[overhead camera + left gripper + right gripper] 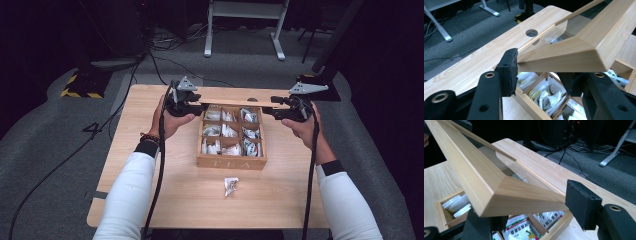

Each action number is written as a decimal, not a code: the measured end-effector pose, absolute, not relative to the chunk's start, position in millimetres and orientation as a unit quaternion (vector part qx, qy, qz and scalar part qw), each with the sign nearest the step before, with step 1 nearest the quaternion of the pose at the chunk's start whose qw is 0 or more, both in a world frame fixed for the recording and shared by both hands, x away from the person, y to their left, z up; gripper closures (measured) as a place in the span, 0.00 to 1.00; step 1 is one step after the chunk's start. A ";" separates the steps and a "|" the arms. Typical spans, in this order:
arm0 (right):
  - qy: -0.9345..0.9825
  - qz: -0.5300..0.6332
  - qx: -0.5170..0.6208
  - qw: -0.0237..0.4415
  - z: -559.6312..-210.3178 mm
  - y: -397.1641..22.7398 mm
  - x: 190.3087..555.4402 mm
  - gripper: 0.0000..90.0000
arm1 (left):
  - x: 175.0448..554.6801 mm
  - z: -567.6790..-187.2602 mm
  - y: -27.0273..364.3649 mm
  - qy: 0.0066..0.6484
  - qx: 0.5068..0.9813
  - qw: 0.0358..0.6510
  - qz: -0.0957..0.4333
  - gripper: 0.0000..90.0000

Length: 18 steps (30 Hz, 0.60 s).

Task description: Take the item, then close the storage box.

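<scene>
On the tabletop (150, 190), toward its far edge, sits my open tea box (231, 161), its glass-paned lid (235, 103) raised, long axis running left to right between my left gripper (192, 102), clamped on one lid corner, and my right gripper (274, 111), jaws around the other.

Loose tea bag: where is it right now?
In the high view the loose tea bag lies alone on the table, just in front of the tea box on the person's side, slightly right of centre, between the two forearms.
</scene>
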State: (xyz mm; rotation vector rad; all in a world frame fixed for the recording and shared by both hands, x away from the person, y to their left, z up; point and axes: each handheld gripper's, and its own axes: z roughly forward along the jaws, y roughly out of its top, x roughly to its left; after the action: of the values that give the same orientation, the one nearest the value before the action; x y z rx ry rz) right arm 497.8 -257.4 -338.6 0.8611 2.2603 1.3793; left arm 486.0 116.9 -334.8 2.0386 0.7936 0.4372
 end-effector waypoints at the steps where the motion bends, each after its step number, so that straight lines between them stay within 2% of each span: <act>1: 0.799 0.489 0.304 0.177 -339.0 -257.5 496.2 0.43 | 484.7 -335.7 116.5 0.319 0.821 0.439 0.177 0.58; 18: 0.811 0.471 0.295 0.184 -347.1 -258.4 478.0 0.44 | 466.2 -342.0 117.8 0.297 0.837 0.419 0.191 0.61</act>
State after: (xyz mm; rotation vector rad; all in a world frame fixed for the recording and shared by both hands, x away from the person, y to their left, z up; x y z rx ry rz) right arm 478.0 -258.4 -347.1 0.8317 2.2874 1.3275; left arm 466.2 117.8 -342.0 2.0988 0.7441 0.4794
